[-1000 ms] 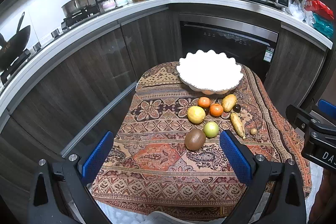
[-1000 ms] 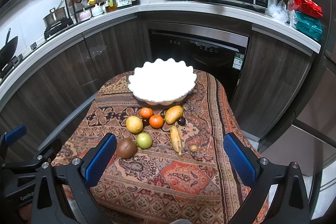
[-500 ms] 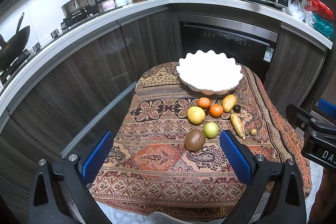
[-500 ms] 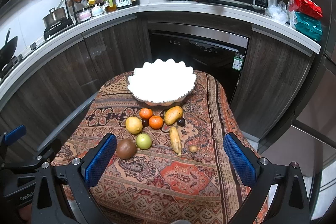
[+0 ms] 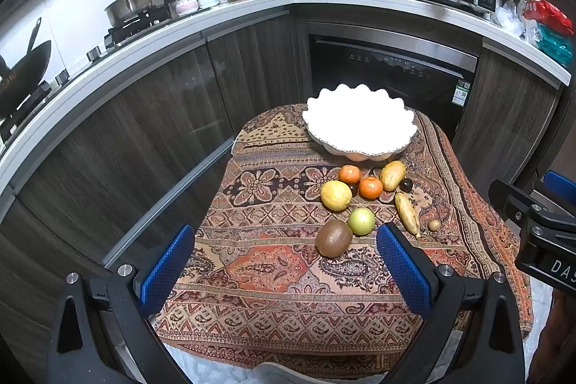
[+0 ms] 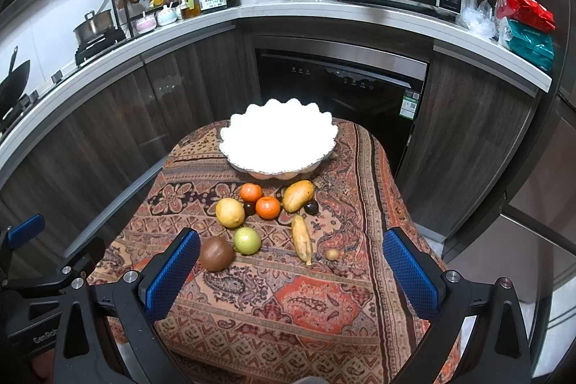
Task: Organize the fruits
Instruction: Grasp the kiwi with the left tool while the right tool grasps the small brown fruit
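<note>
Right wrist view: white scalloped bowl (image 6: pixel 279 141) holds no fruit.

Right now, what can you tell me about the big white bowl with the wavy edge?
The big white scalloped-rim bowl looks like glazed ceramic, wide and shallow. It sits upright at the far end of the patterned orange-and-brown tablecloth, beyond the row of fruits. Glare washes out its inside, so I can't tell if anything is in it. Neither gripper touches it.
</note>
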A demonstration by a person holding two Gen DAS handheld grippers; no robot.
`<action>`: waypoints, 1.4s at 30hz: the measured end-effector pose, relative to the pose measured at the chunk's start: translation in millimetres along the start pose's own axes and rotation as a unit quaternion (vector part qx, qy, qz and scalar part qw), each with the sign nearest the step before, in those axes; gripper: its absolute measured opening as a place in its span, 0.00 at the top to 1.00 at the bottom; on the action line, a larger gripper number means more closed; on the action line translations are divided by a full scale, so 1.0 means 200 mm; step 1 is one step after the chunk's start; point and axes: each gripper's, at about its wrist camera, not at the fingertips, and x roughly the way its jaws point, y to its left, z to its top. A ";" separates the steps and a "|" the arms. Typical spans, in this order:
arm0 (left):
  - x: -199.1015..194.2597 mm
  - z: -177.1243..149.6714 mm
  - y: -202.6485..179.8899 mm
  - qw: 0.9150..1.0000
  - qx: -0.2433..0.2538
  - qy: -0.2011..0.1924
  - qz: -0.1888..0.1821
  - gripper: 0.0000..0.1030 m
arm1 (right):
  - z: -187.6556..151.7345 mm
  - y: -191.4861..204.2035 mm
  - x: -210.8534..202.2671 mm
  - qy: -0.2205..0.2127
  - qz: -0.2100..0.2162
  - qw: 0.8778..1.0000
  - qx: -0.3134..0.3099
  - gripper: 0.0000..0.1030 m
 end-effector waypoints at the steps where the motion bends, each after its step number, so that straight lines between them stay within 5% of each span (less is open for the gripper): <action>1: 0.00 0.00 0.00 1.000 0.000 0.000 0.000 0.00 | 0.00 0.00 0.00 0.000 0.000 1.000 0.000 0.00; 25: 0.09 -0.02 -0.02 1.000 0.012 0.016 -0.004 0.00 | -0.03 -0.03 0.08 0.014 -0.002 1.000 0.017 0.00; 42: 0.36 -0.02 -0.07 0.999 0.027 0.040 -0.003 0.01 | -0.07 -0.04 0.35 0.028 -0.006 1.000 0.005 0.00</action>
